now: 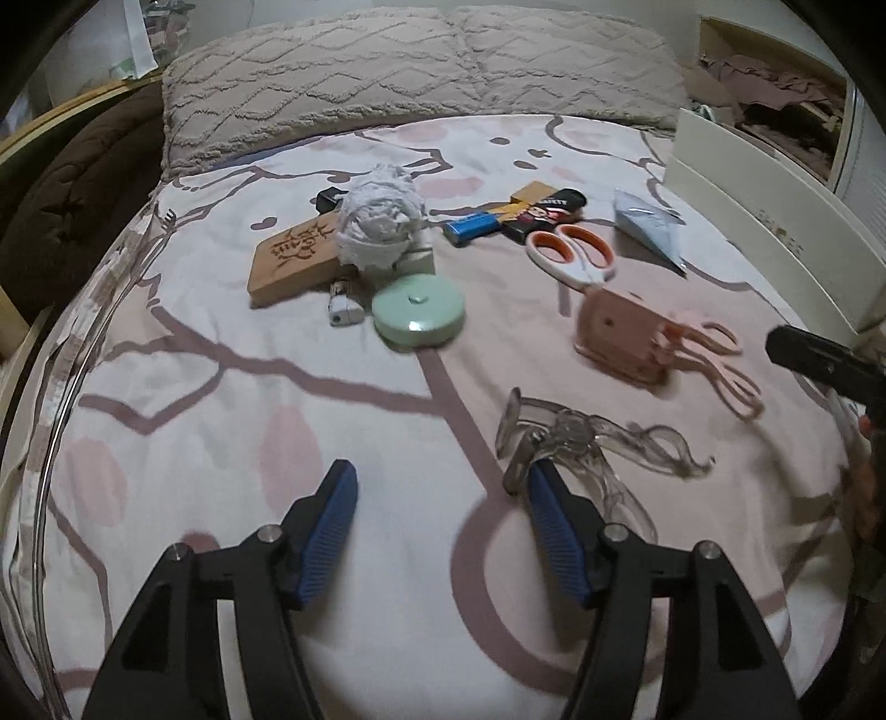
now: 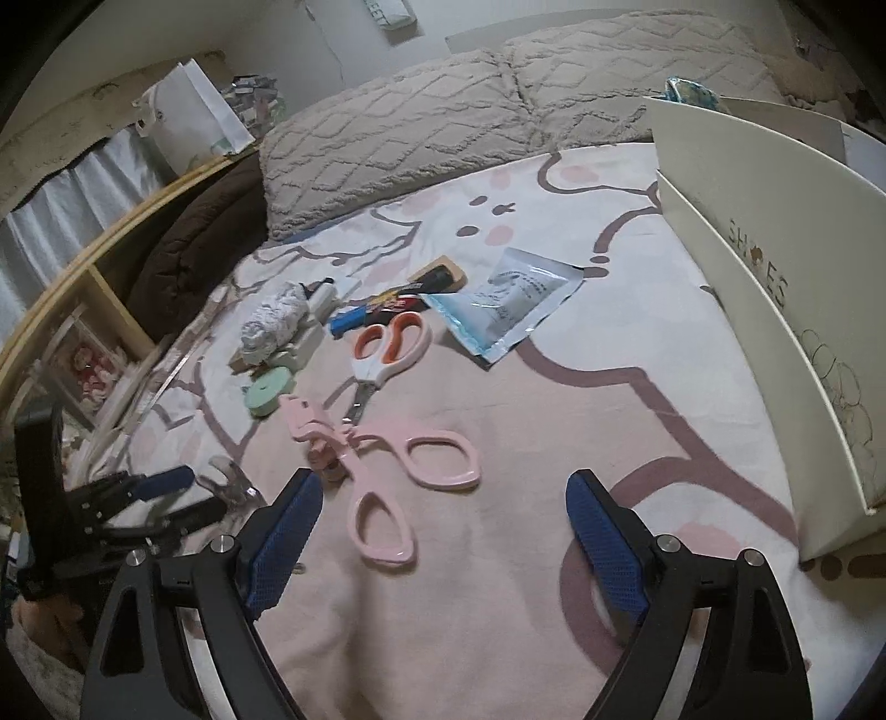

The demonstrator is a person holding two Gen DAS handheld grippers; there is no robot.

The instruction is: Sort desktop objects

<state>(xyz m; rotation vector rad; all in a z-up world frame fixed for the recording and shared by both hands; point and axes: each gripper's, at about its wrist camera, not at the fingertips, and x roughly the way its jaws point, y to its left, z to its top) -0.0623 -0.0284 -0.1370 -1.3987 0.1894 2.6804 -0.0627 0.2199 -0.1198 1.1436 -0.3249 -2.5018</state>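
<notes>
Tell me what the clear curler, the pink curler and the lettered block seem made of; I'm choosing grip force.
Clear curler: probably hard transparent plastic, glossy; the bedcover shows through it. Pink curler: looks like matte opaque plastic, uniform pale pink, moulded loop handles. Lettered block: likely wood, tan, unvarnished-looking, with dark characters seemingly carved or burnt in.

A bed with a white coverlet printed in pink and mauve outlines [image 1: 232, 421] fills the view. Two beige tufted pillows [image 1: 332, 83] lie along its head. A brown quilted blanket [image 2: 188, 260] is bunched beside a light wooden shelf frame [image 2: 111, 266]. A plain pale wall [image 2: 332, 44] stands behind, dimly lit.
</notes>
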